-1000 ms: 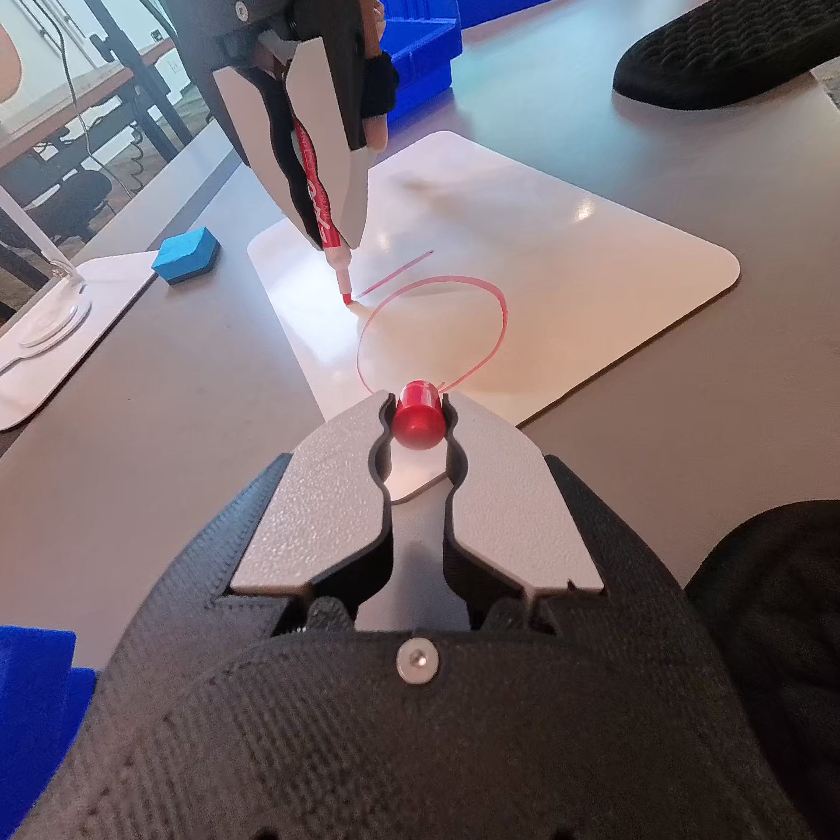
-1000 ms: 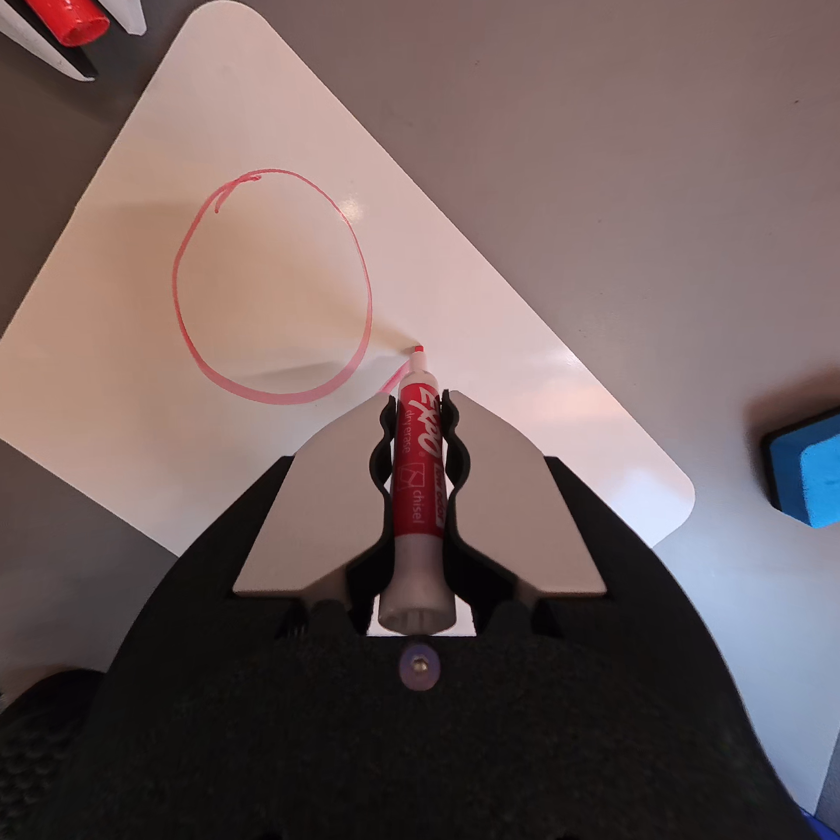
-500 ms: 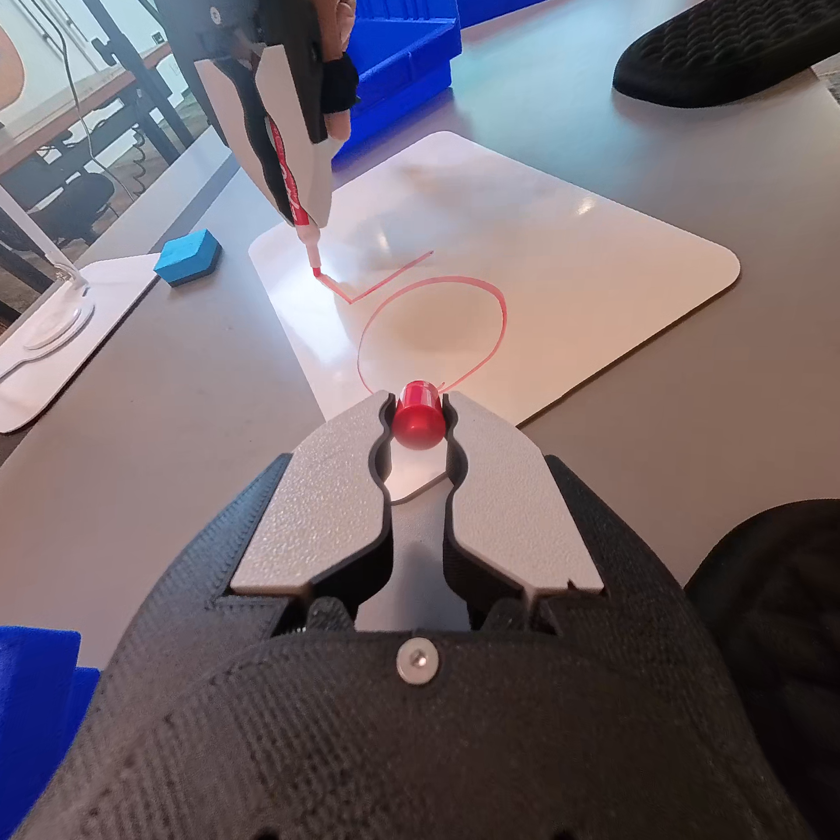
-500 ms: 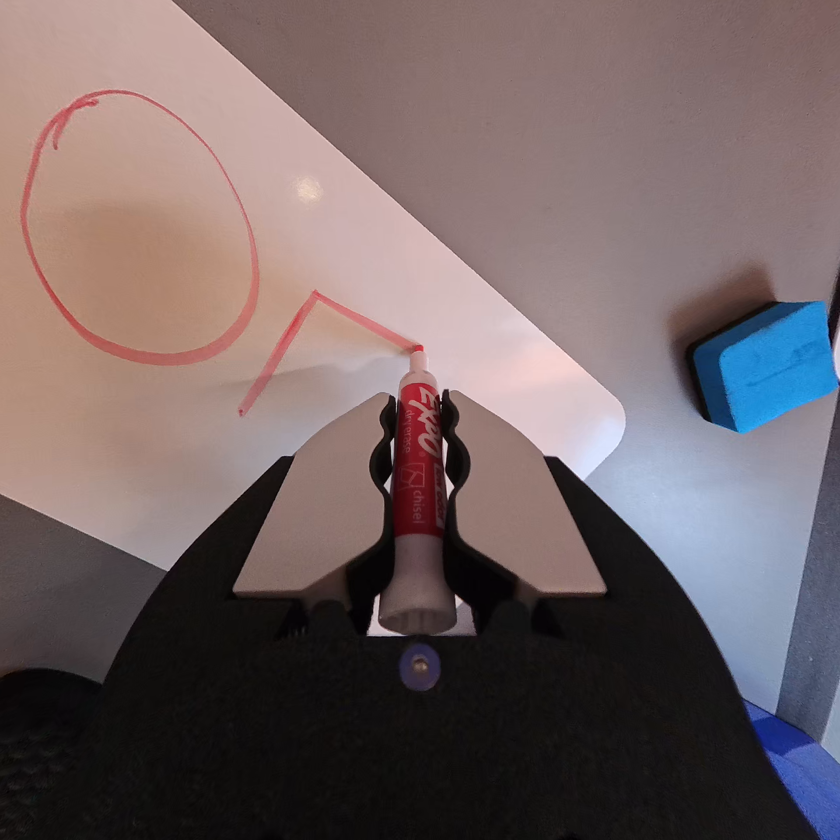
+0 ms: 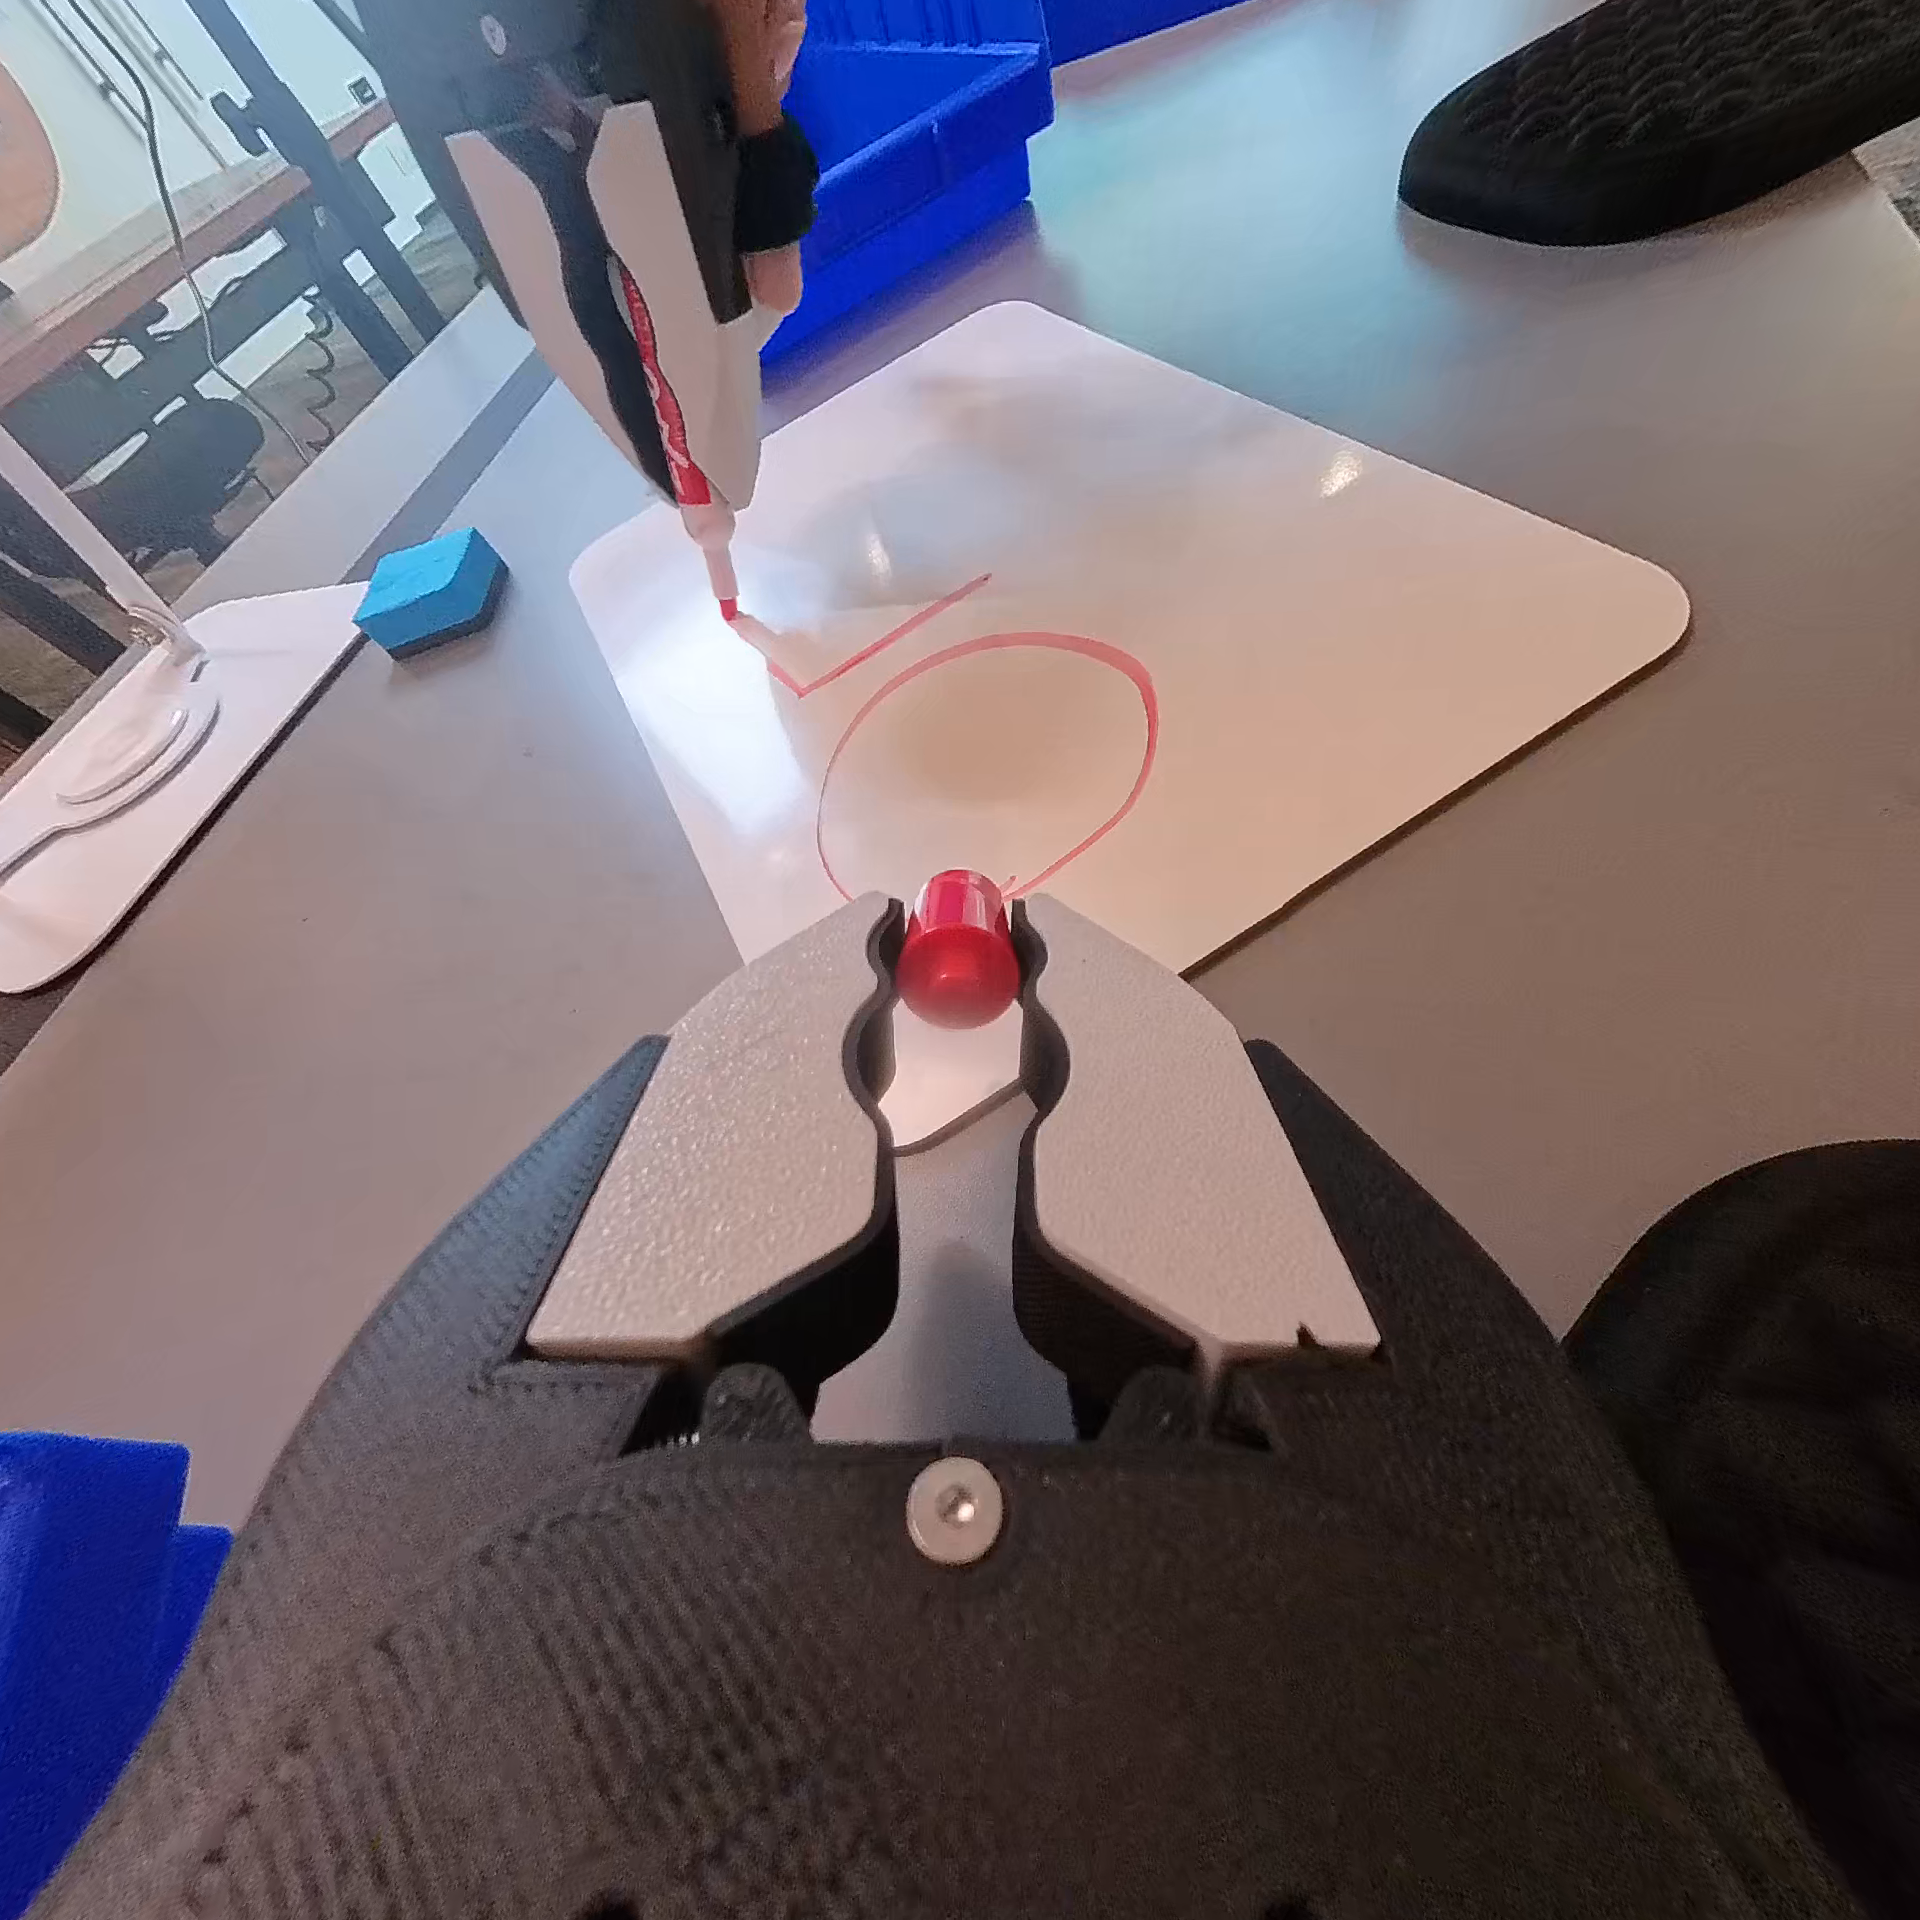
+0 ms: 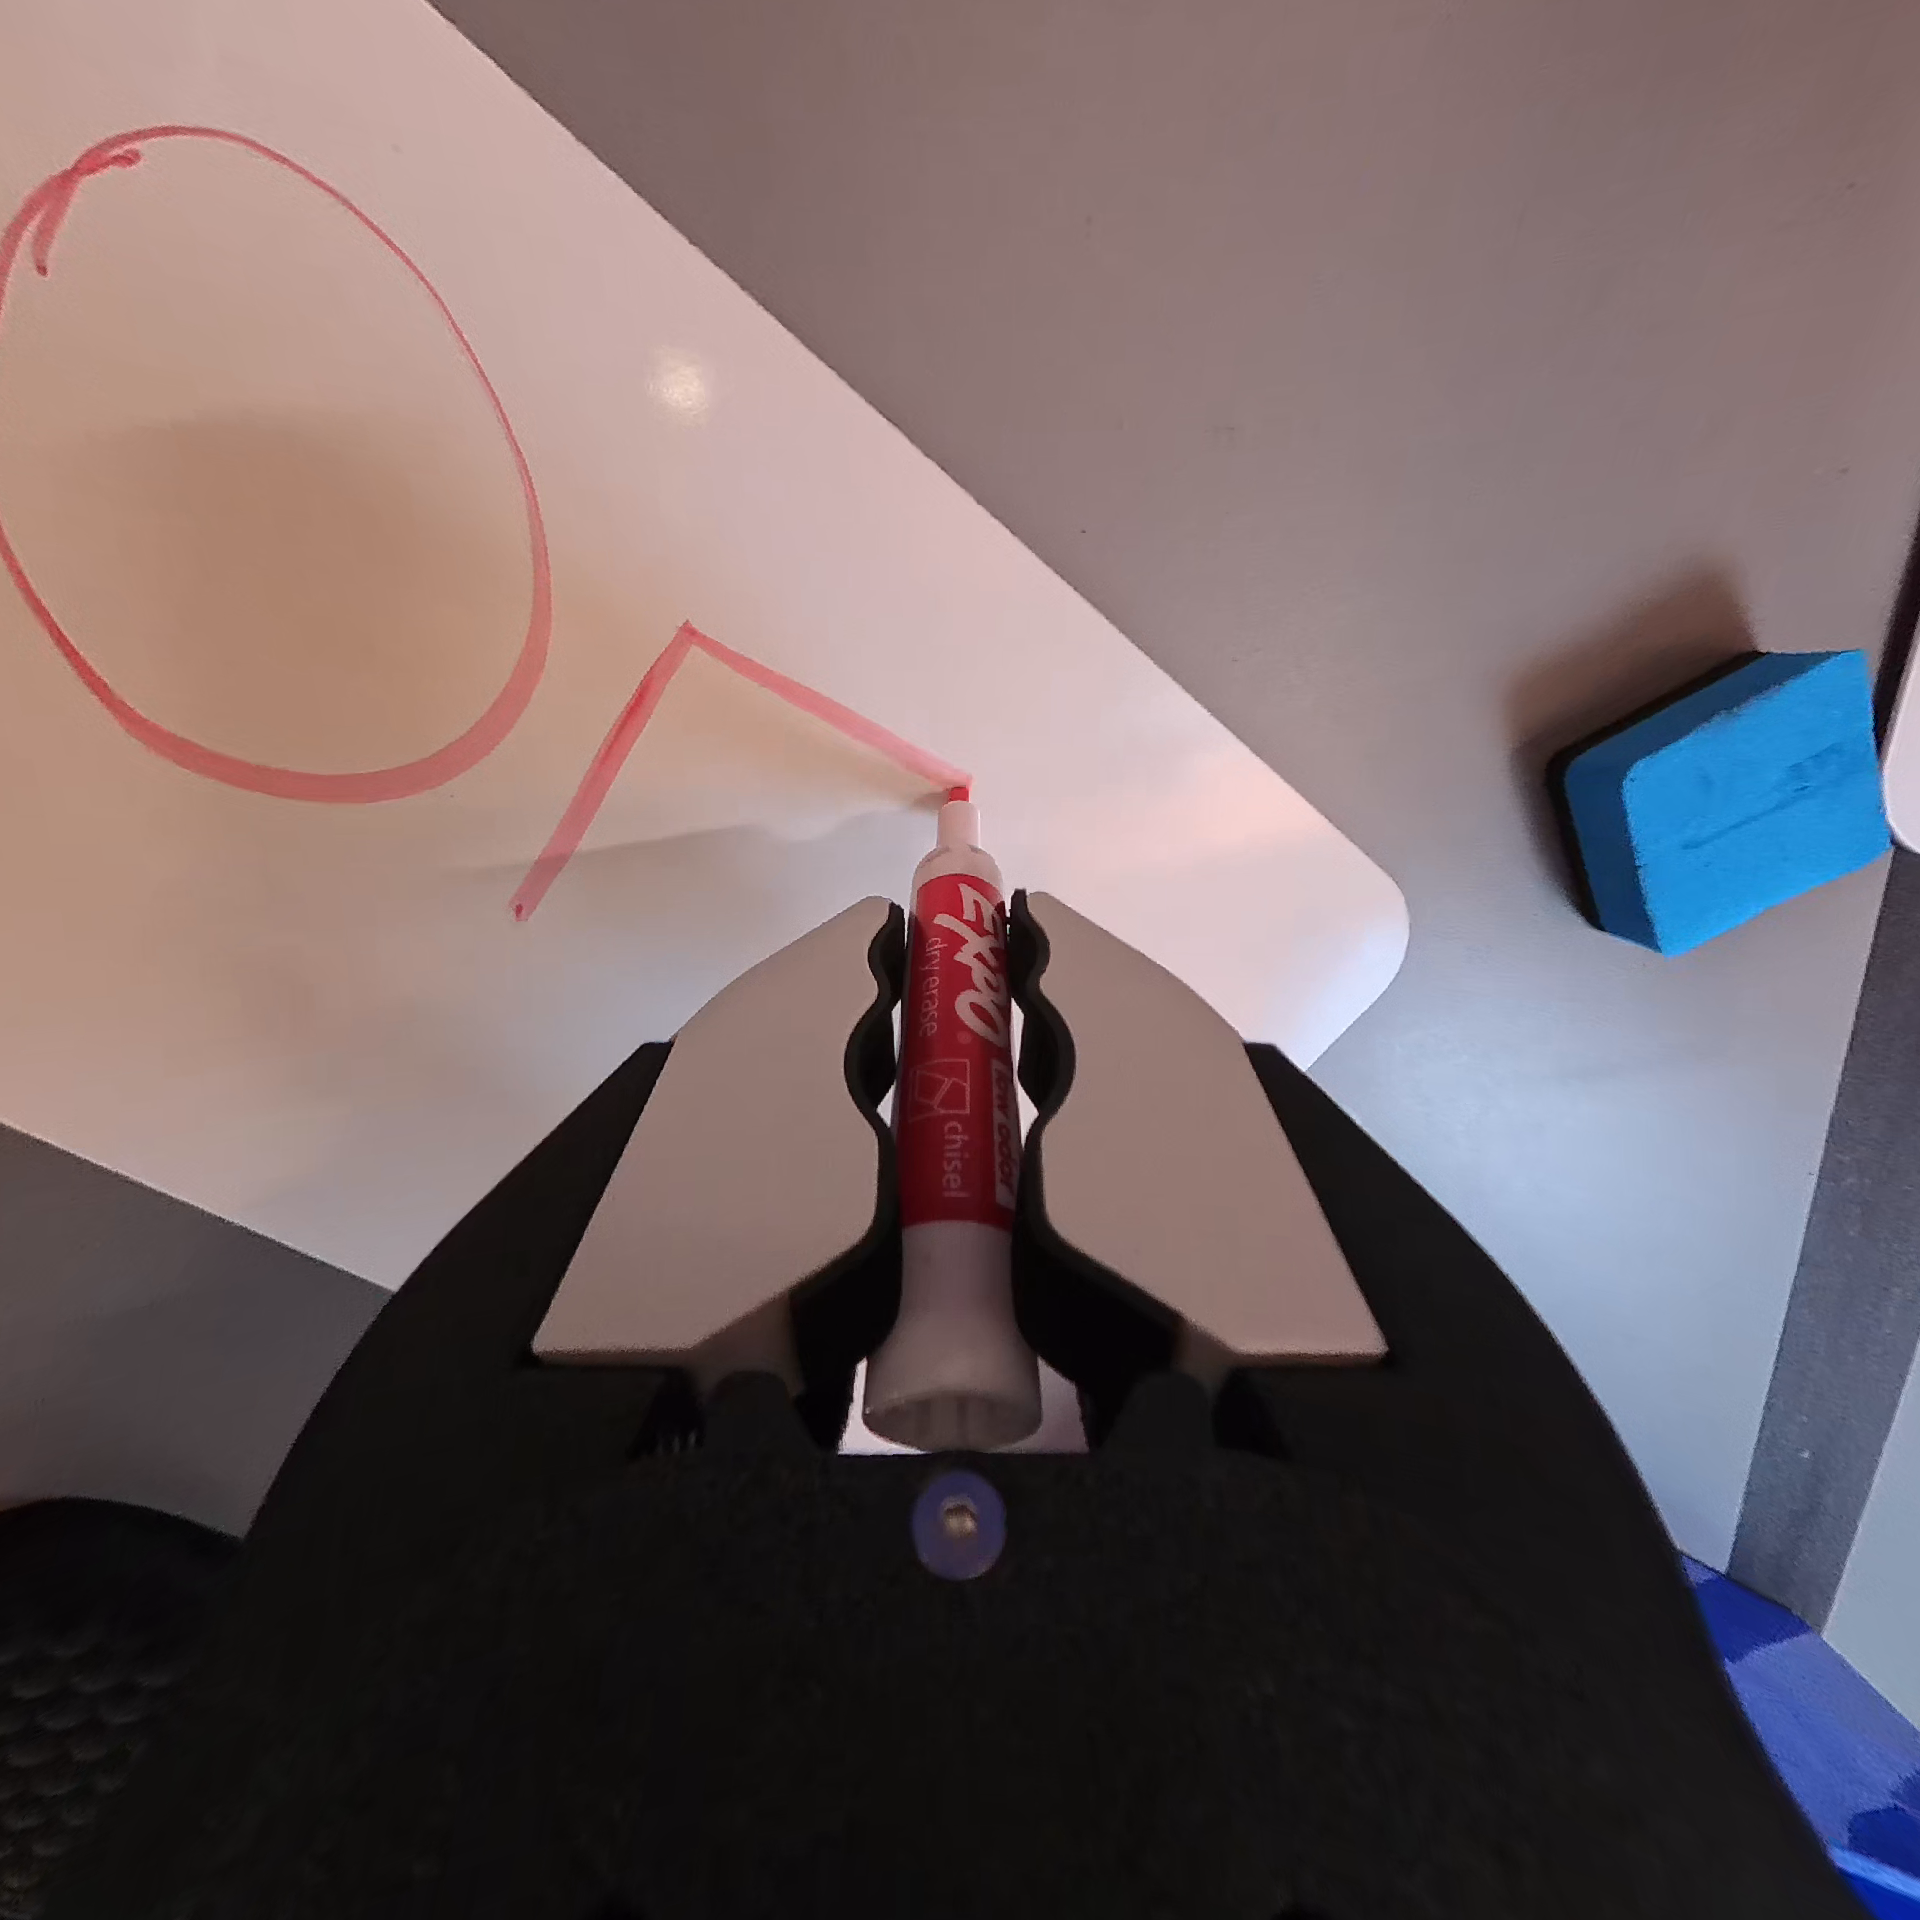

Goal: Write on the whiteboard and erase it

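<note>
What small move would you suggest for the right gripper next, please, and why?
Probably keep drawing: the right gripper holds the marker with its tip touching the whiteboard at the end of an open two-stroke angle beside the circle. I'd drag the tip on to continue the shape.

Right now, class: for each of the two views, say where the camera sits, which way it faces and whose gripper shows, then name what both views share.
Left wrist view: behind the left gripper, shut on a red marker cap, facing low across the whiteboard at the right gripper.
Right wrist view: behind the right gripper, looking steeply down its red marker.
Shared: whiteboard, red circle, angled line, blue eraser.
</note>
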